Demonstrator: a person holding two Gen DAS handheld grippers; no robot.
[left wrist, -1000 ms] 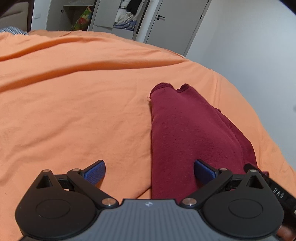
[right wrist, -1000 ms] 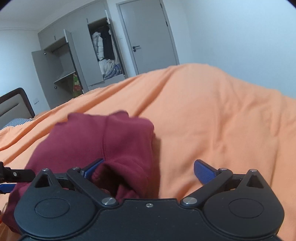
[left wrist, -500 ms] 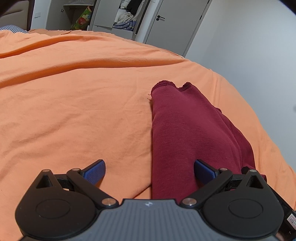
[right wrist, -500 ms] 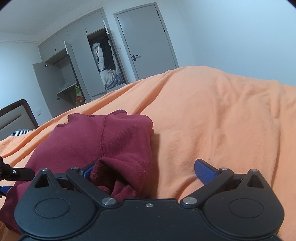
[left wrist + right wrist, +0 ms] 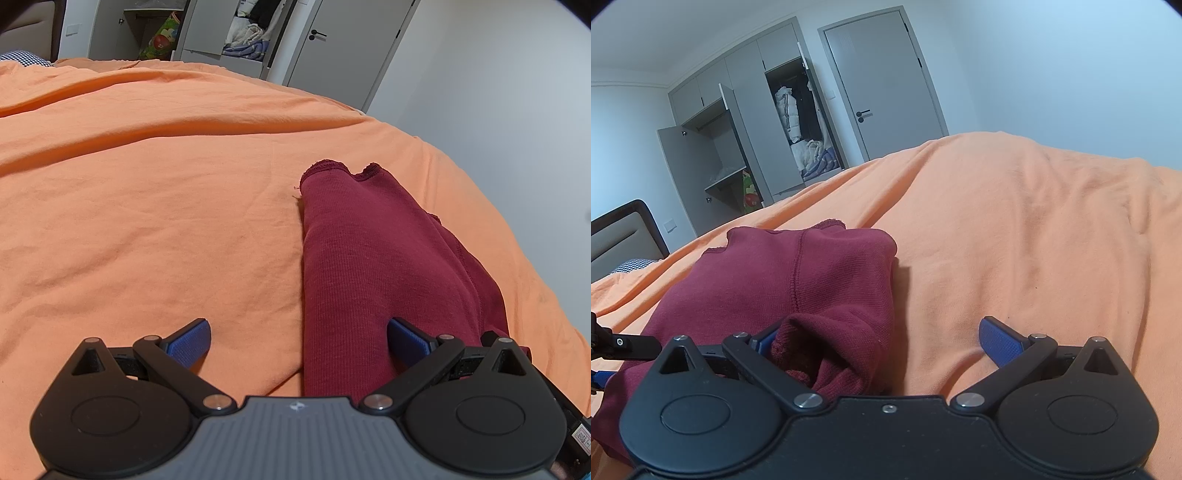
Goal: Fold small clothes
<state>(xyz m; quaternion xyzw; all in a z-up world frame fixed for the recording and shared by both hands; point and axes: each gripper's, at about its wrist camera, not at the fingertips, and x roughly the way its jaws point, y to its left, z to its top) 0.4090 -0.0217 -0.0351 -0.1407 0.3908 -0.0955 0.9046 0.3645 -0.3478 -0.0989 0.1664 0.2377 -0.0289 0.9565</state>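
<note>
Left wrist view: ribbed maroon garment (image 5: pixel 373 266), folded long, lies right of centre on an orange bedsheet (image 5: pixel 147 184); left gripper (image 5: pixel 298 338) and right gripper (image 5: pixel 877 338) jaws spread wide, holding nothing.

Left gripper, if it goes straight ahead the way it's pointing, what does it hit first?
Probably the dark red garment: the left gripper is open, with the garment's left edge lying between its fingers on the orange bedsheet. Depth is unclear.

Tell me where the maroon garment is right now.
The maroon garment lies on the orange bedspread, right of centre in the left wrist view, reaching between both open grippers, left gripper and right gripper.
</note>
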